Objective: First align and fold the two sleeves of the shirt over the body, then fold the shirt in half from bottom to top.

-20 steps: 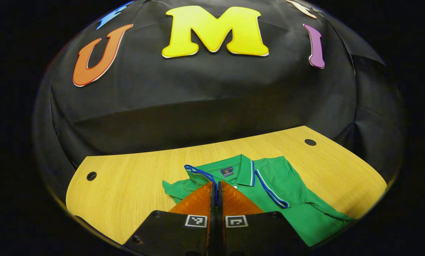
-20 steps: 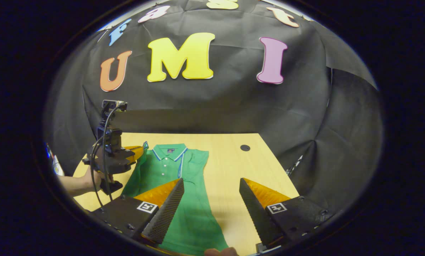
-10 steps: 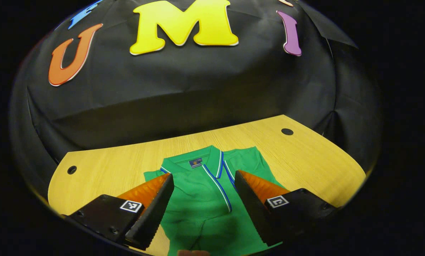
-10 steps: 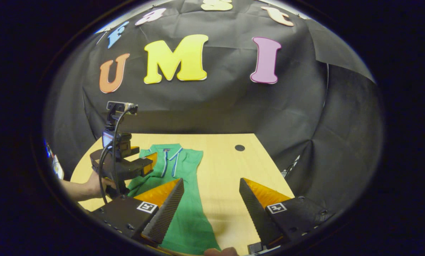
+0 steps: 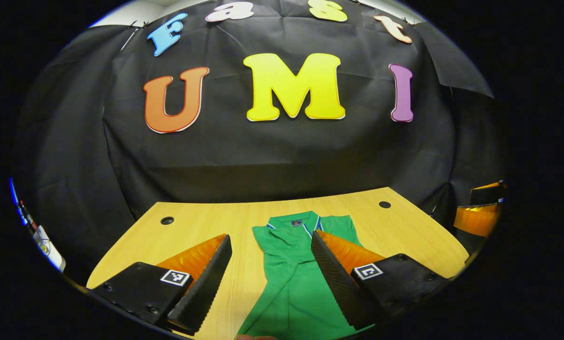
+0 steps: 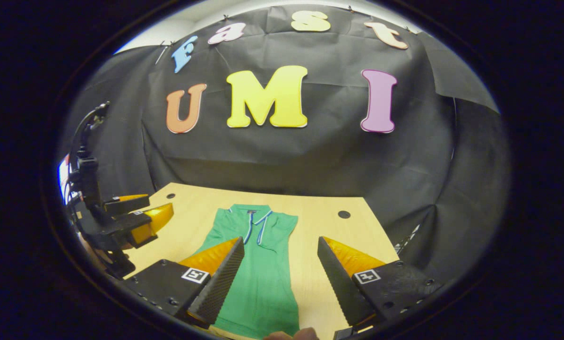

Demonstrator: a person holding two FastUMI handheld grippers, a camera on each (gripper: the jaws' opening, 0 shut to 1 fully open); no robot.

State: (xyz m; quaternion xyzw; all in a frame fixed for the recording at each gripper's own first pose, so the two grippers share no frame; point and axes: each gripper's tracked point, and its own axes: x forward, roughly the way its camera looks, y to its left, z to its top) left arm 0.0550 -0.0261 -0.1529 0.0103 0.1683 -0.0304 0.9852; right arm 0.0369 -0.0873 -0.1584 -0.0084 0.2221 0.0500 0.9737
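We see the shirt (image 5: 294, 264) lying flat on the table (image 5: 201, 226), collar (image 5: 292, 221) toward the booth wall and hem toward us. Both sleeves are already folded in over the body, so the shirt forms a long narrow strip. In the right gripper view the shirt (image 6: 258, 264) runs from the collar (image 6: 256, 210) down the middle of the table (image 6: 320, 245) to the near edge, where a fingertip (image 6: 291, 335) shows just at the bottom of the picture.

Our left hand-held gripper (image 5: 270, 283) is released: its two fingers stand wide apart and hold nothing. It hovers above the near part of the table, with the shirt showing in the gap between the fingers and under the right one. The left finger (image 5: 201, 278) sits over bare wood beside the shirt.

Our right hand-held gripper (image 6: 279, 283) is also released, jaws spread and nothing between them. Its left finger (image 6: 218, 278) overlaps the shirt's lower half in the view; whether it touches the cloth we cannot tell. Its right finger (image 6: 341, 283) is over bare table.

In the right gripper view the left hand-held gripper (image 6: 142, 215) shows at the table's left side, well apart from the shirt, fingers parted. In the left gripper view the right hand-held gripper (image 5: 480, 212) shows at the far right edge.

Two round holes (image 5: 167, 220) mark the table's far corners.
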